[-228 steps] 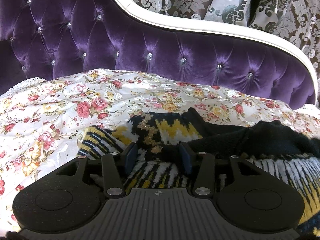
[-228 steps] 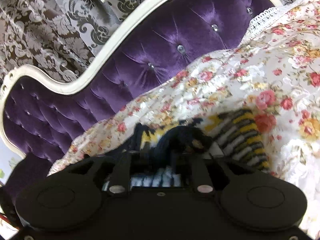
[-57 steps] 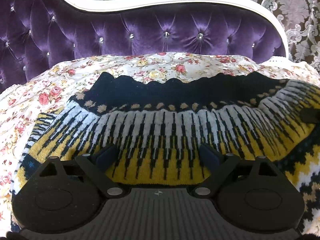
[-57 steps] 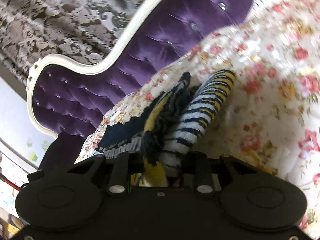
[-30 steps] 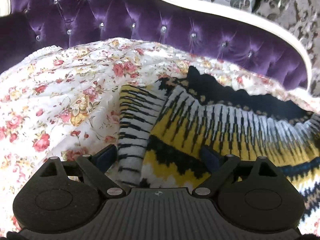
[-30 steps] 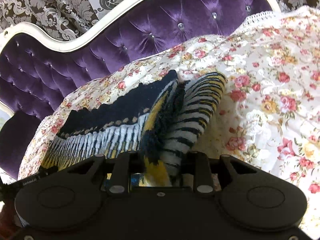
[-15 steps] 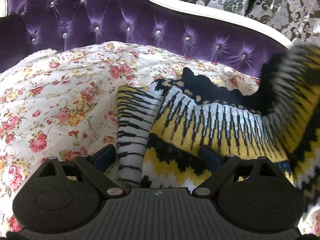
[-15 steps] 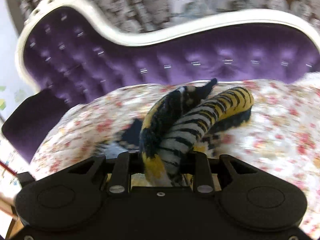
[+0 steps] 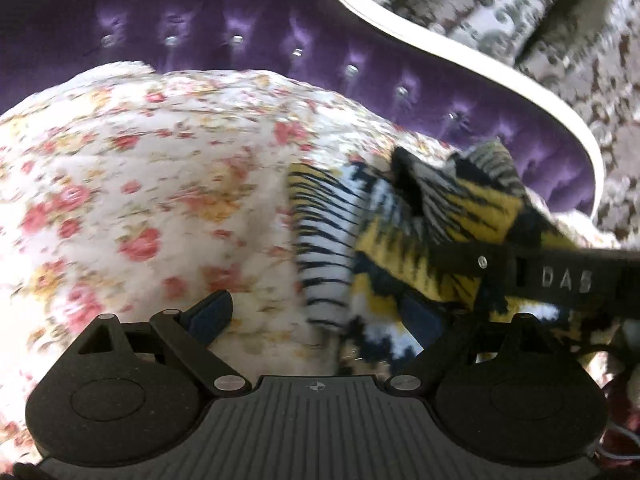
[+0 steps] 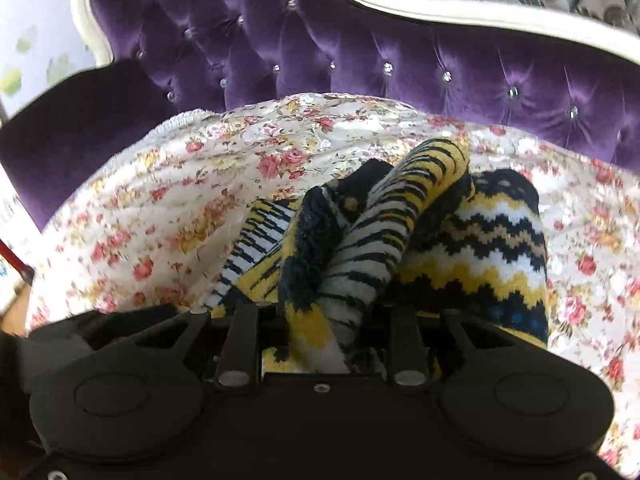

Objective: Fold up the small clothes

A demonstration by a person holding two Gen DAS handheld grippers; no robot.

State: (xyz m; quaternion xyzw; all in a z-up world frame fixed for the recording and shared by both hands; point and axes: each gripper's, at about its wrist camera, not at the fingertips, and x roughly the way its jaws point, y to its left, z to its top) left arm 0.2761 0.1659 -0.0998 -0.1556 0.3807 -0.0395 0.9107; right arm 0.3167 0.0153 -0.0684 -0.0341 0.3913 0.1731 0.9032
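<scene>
Knitted wool in yellow, black, white and navy makes up the small sweater (image 10: 472, 248), which lies on the floral bedspread (image 10: 168, 208) directly ahead of both tools, below the purple tufted headboard (image 10: 360, 52).

Right tool (image 10: 322, 322): a bunched fold of the garment, including a striped sleeve or cuff section, stands between its jaws and rises forward of them. The jaws have just been opening slightly; the fabric appears gripped, though the pads themselves are hidden by the cloth. Judgement: this fold is held so that 1 side of the sweater can be carried across onto the rest of the body, and the loosening suggests the release point is near.

Left tool (image 9: 320, 316): jaws stand wide apart and hold nothing. Its left finger is over bare bedspread; its right finger lies at the near edge of the garment, contact uncertain because of blur. The right tool shows in this view as a dark bar to the right, with cloth draped over it. Judgement: the left tool stands ready to pin or smooth the lower layer.

Garment condition: thick, soft, zigzag bands on the body, narrow stripes on the ribbed parts. It is partly doubled over, rumpled, with edges not yet aligned.
</scene>
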